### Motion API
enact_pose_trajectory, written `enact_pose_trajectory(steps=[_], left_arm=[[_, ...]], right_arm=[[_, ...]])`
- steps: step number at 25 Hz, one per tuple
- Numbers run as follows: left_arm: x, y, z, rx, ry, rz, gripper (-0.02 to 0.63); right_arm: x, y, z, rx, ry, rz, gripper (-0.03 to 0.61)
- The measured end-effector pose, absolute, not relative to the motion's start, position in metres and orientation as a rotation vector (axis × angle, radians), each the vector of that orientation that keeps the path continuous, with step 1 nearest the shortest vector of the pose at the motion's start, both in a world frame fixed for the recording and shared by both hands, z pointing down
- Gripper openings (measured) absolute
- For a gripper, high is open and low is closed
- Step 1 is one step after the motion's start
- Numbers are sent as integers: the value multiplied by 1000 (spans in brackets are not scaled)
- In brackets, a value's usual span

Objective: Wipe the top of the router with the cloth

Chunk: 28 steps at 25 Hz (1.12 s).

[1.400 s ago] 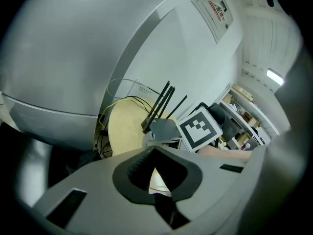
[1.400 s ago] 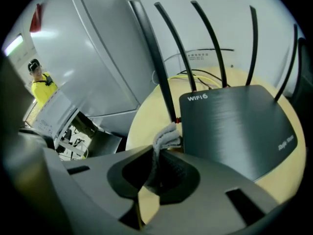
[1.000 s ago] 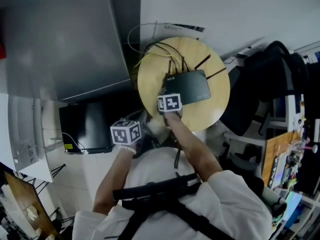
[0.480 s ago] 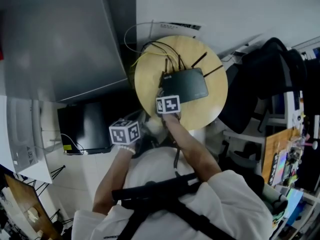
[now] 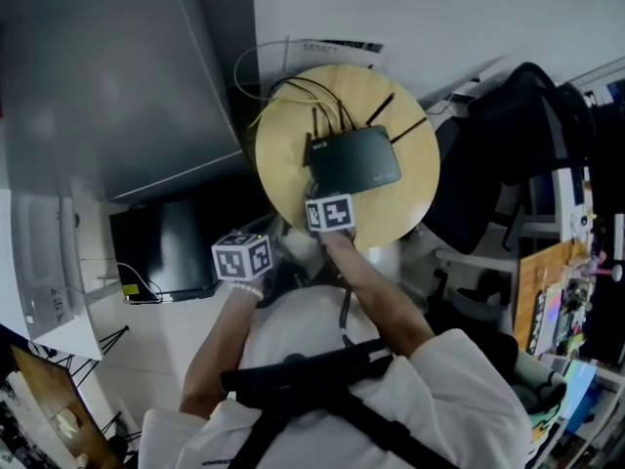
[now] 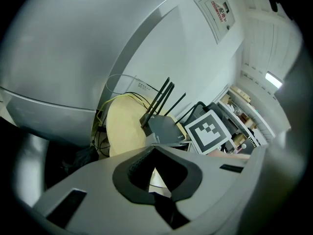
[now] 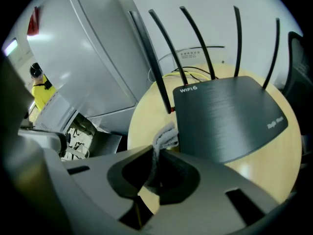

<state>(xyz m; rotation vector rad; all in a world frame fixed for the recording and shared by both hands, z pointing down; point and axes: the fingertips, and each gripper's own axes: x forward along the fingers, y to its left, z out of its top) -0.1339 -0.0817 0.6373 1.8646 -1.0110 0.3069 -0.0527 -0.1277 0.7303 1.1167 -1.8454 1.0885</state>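
Note:
A dark router [image 5: 356, 159] with several upright antennas [image 7: 195, 38] lies on a round wooden table [image 5: 283, 154]. In the right gripper view the router [image 7: 227, 116] fills the right half. My right gripper [image 7: 155, 151] is shut on a grey cloth [image 7: 164, 135], which pokes out just beside the router's near-left corner. In the head view the right gripper [image 5: 326, 201] hangs over the table's near edge, just short of the router. My left gripper [image 5: 256, 250] stays off the table to the left, shut on nothing; its own view shows the router [image 6: 164, 127] beyond its tips [image 6: 154, 150].
Yellow and black cables [image 5: 293, 91] trail behind the router. A large grey cabinet [image 5: 117, 76] stands left of the table, with a black box [image 5: 161, 247] on the floor below it. A black chair [image 5: 518, 154] crowds the right. A person in yellow [image 7: 41, 89] stands far off.
My right gripper has drawn back from the router's near corner toward the table's near edge, with the cloth still in it. The left gripper has barely moved.

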Motion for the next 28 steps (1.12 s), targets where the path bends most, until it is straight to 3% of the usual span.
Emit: enact_pose_trajectory(steps=[14, 20, 28], left_arm=[[-113, -72, 640, 1885, -973, 332, -3], [-96, -82, 617, 1931, -1000, 312, -3], [-35, -96, 558, 2075, -1100, 284, -3]], right_arm=[[-29, -84, 726, 1055, -1893, 1159, 38], [5, -92, 664, 1050, -2048, 1109, 38], [105, -106, 559, 1240, -2284, 1037, 38]])
